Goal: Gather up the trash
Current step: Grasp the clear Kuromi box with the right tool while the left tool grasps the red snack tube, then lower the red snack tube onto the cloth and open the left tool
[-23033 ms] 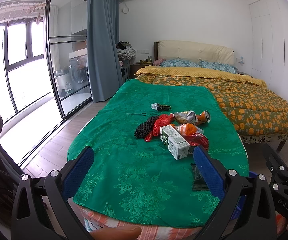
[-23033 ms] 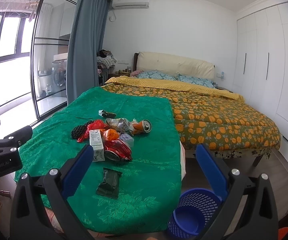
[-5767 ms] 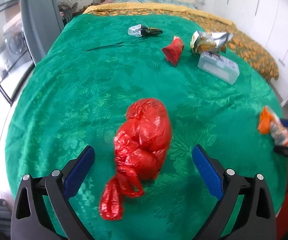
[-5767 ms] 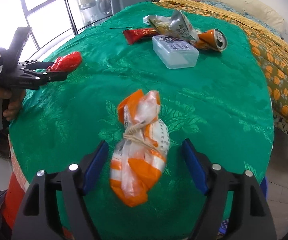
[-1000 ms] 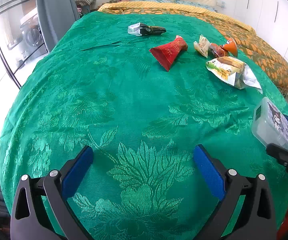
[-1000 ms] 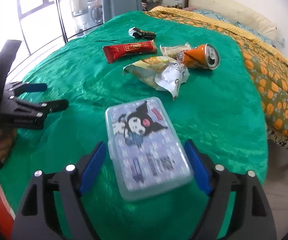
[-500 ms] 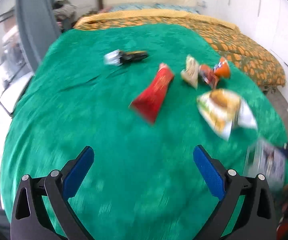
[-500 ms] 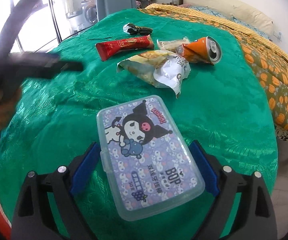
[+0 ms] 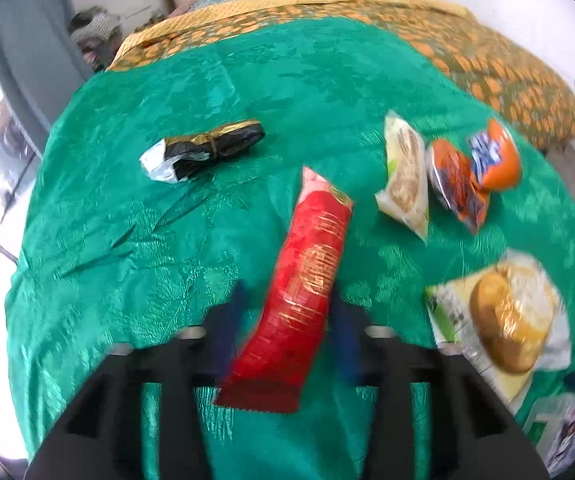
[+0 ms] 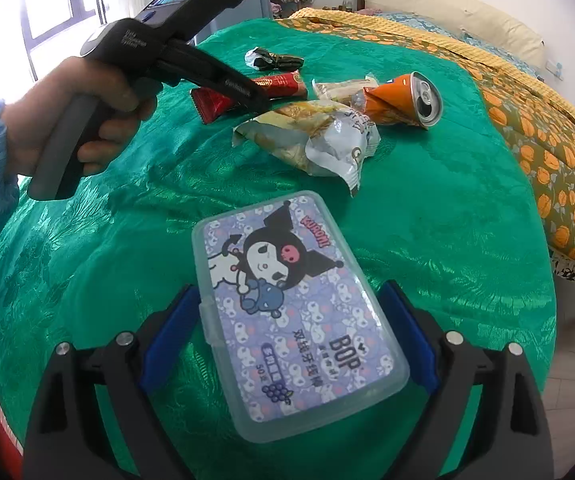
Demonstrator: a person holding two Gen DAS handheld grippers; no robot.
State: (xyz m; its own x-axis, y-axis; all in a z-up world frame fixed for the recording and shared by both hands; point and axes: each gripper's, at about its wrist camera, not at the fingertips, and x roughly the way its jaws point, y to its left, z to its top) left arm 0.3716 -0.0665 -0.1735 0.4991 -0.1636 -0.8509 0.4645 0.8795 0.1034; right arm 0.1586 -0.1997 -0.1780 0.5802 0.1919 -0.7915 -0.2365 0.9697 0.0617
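Since the frame half a second earlier, the left gripper (image 9: 287, 322) has advanced across the green cloth (image 9: 307, 80) to the red wrapper (image 9: 305, 280), and its blue fingers (image 9: 231, 320) have narrowed from wide apart to either side of the wrapper's lower half. The left view is motion-blurred, so whether the pads actually press the wrapper cannot be told. The wrapper lies lengthwise on the cloth-covered desk, its far end pointing away from the camera. Beyond it to the left lies a black-and-gold twisted wrapper (image 9: 203, 150); to the right, a pale snack packet (image 9: 405, 176) lies just beside a crushed orange can (image 9: 475, 164), and a larger bread bag (image 9: 503, 312) lies nearer the right edge.

In the right wrist view, the right gripper (image 10: 287, 340) holds a clear plastic box (image 10: 295, 312) with a cartoon label, its blue fingers (image 10: 169, 332) closed against the box's two long sides; the box is held above the cloth near the desk's near edge. The left hand (image 10: 71, 116) grips the pistol-style handle of the left gripper, whose tip reaches the red wrapper (image 10: 247, 92). The bread bag (image 10: 311, 136) and the orange can (image 10: 403, 100) lie beyond the box. A bed with an orange-patterned quilt (image 10: 547, 120) stands to the right of the desk.
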